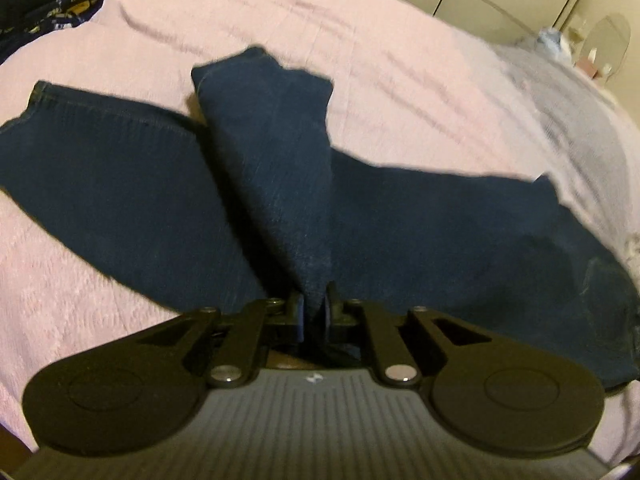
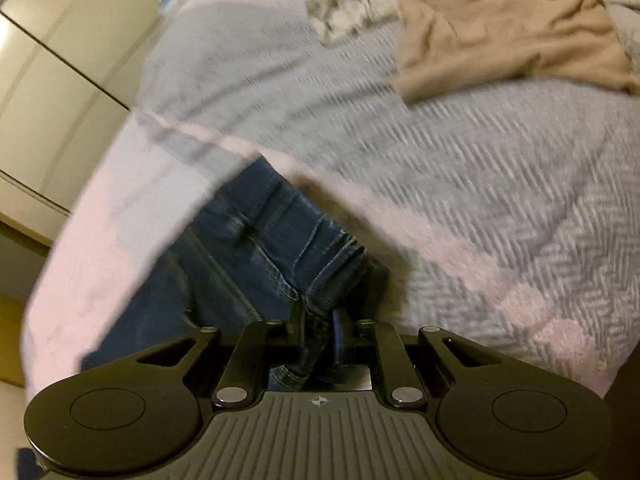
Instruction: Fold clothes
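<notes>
Jeans on bed, not folded small: both legs spread wide, toward 10 and 3 o'clock, middle ridge pulled up. Fold part-way or coming open, can't tell. Left tongs pinch ridge. Right tongs pinch seamed edge. Dark blue, thick, wrinkly. Tan top waits, 1 o'clock.

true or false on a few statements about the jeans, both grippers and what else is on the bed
1. The left gripper is shut on the jeans. True.
2. The right gripper is open and holds nothing. False: it is shut on denim too.
3. A tan garment lies on the grey bedspread. True.
4. The jeans lie on a bare wooden floor. False: they lie on a pink cover.
5. The tan garment is neatly folded. False: it is crumpled.
</notes>
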Motion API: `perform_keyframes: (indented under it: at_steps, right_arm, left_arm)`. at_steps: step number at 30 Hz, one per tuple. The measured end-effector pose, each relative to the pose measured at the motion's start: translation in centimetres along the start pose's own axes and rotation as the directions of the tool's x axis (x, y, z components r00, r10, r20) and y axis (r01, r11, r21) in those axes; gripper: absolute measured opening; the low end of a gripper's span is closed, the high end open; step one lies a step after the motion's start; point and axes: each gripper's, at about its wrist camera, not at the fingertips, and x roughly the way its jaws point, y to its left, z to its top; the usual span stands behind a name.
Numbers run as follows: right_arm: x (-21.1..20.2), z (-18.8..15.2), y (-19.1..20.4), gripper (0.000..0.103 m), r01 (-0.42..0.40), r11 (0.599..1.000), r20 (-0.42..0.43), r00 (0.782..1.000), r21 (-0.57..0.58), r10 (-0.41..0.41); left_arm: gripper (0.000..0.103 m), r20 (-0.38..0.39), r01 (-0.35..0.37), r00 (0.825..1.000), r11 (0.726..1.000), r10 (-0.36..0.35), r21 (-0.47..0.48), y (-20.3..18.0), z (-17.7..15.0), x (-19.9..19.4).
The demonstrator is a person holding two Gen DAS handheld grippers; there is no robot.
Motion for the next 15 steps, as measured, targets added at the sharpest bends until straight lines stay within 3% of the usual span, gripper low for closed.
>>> perform_keyframes:
  at_steps: [3,5,7,10,15]
  right_arm:
    - [0.5,0.3,0.7,0.017,0.038,0.999,-0.018,0.999,-0.014,-0.038]
    - [-0.6,0.4,1.6,0.036,0.078,0.995,-0.004,0.997,-0.065,-0.079]
    - [-2.1,0.3,2.7,0.042,0.138,0.981,0.045,0.99,-0.135,-0.133]
    - [-3.8,-0.4,4.5,0.043,0.221,0.941,0.123,0.973,-0.255,-0.195]
    - [-2.7,-1.8,6.7,0.043,0.161,0.884,0.031,0.986,-0.439,-0.164]
  left_arm:
    - [0.012,-0.012,-0.019,1.0,1.0,0.019,0.007,-0.2,0.1,0.3]
    - [0.014,-0.016,-0.013,1.0,1.0,0.014,0.022,-0.1,0.2,-0.8]
    - [0.02,-0.022,0.0,1.0,0.999,0.001,0.034,0.5,0.0,-2.5]
    - [0.02,-0.017,-0.017,1.0,1.0,0.017,0.003,2.8,0.1,-4.6]
    - [0.016,-0.007,-0.053,0.999,0.997,0.052,-0.059,7.1,0.5,-8.0]
